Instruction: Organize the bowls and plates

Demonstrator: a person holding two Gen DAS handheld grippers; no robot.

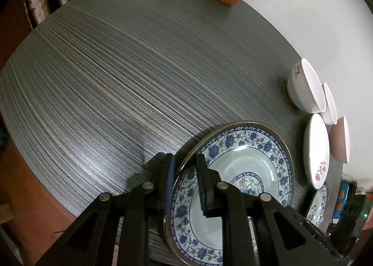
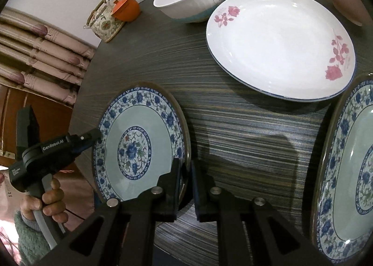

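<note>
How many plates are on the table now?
3: a blue floral plate gripped at opposite rims by the left gripper and the right gripper, another blue floral plate at right, a rose plate behind.

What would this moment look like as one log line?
left gripper: straddles blue-patterned plate rim | right gripper: straddles opposite rim | grip: unclear | rose plate: apart

Right tongs (image 2: 185,176) clamp blue-patterned plate (image 2: 139,144) rim; left tongs (image 2: 94,136) grip opposite edge.
</note>
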